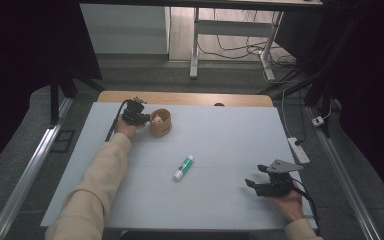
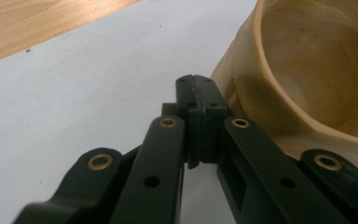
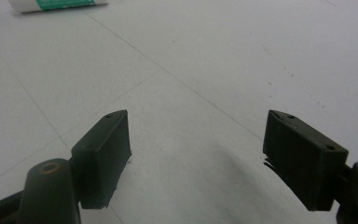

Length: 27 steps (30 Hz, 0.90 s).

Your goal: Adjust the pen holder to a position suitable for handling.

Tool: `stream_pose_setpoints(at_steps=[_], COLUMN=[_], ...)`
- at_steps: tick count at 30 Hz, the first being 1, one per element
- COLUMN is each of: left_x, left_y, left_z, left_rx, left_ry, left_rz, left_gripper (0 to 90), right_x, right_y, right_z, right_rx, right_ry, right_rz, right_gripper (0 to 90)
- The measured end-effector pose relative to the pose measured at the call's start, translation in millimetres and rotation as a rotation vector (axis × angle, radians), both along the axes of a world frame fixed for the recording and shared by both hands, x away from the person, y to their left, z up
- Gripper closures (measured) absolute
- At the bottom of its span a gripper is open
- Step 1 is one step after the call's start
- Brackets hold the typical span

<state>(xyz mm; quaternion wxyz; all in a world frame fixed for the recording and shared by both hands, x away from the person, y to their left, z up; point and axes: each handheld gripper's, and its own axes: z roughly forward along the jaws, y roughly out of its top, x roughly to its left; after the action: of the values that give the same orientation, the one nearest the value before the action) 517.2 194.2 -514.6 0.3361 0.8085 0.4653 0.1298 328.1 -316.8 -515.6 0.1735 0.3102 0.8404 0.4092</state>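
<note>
Left tongs (image 1: pixel 142 118) pressed together, at nine o'clock beside our wooden cup (image 1: pixel 160 123) | right tongs (image 1: pixel 256 176) spread, we judge, for the glue stick (image 1: pixel 183 167)

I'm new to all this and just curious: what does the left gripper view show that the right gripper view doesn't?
Left gripper view: the left gripper with its jaws shut together on nothing, right beside a tan cup, and a strip of wooden tabletop at the far edge.
Right gripper view: the right gripper with its jaws wide open over bare surface, and a white-and-green tube farther off.
Both: the white mat.
</note>
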Motion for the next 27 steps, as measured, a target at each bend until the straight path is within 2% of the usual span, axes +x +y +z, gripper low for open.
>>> stream_pose_setpoints(at_steps=[13, 27], left_x=[1.9, 1.5], left_y=[-2.8, -27.9], left_z=[-3.7, -6.1], left_rx=[0.007, 0.018], left_ry=[0.001, 0.003], left_rz=[0.004, -0.06], left_gripper=[89.0, 89.0], right_x=[0.3, 0.2], right_y=[0.1, 0.0], right_z=[-0.7, -1.2], right_rx=[-0.006, -0.01], right_ry=[0.008, 0.011], right_rz=[-0.006, -0.009], right_gripper=[23.1, 23.0])
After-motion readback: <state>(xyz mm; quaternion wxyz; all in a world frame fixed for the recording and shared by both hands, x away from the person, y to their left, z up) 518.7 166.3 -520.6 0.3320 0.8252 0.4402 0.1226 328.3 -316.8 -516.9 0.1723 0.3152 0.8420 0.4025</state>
